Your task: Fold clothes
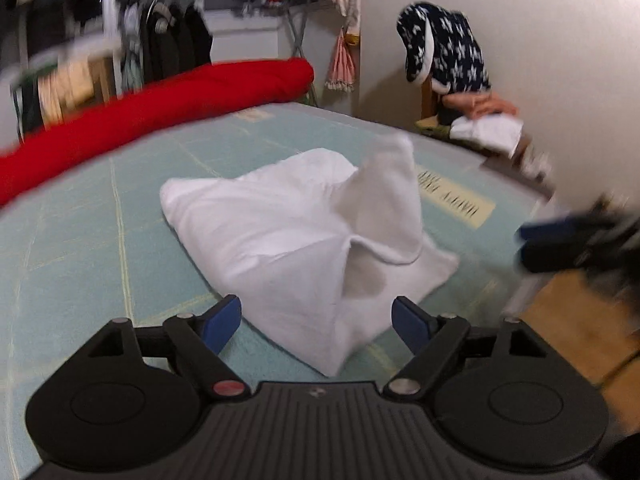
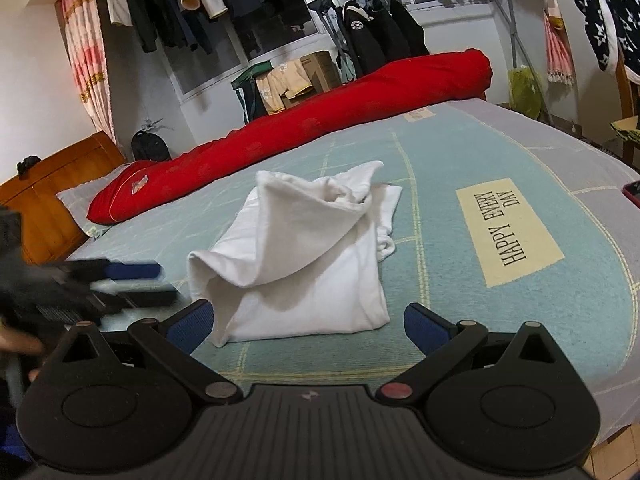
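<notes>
Right wrist view is giving me the clearer look: the white garment (image 2: 296,256) is lying partly folded in the middle of the bed's pale green blanket (image 2: 460,184), with one layer standing up in a loose peak. My right gripper (image 2: 308,318) is hanging just short of the garment's near edge, its blue pads (image 2: 192,322) spread wide, and nothing is sitting between them. Off to the left of this view, my left gripper (image 2: 132,280) is showing as a blur, with its fingers apart and empty, beside the cloth and not touching it.

In the left wrist view I am seeing the same: the left gripper (image 1: 316,320) is gaping open, the garment's (image 1: 280,240) near corner is lying on the blanket between and ahead of the fingers, and neither pad (image 1: 222,322) is pressing on it. A long red bolster (image 2: 320,120) is lying along the far side of the bed, well apart from the garment.
</notes>
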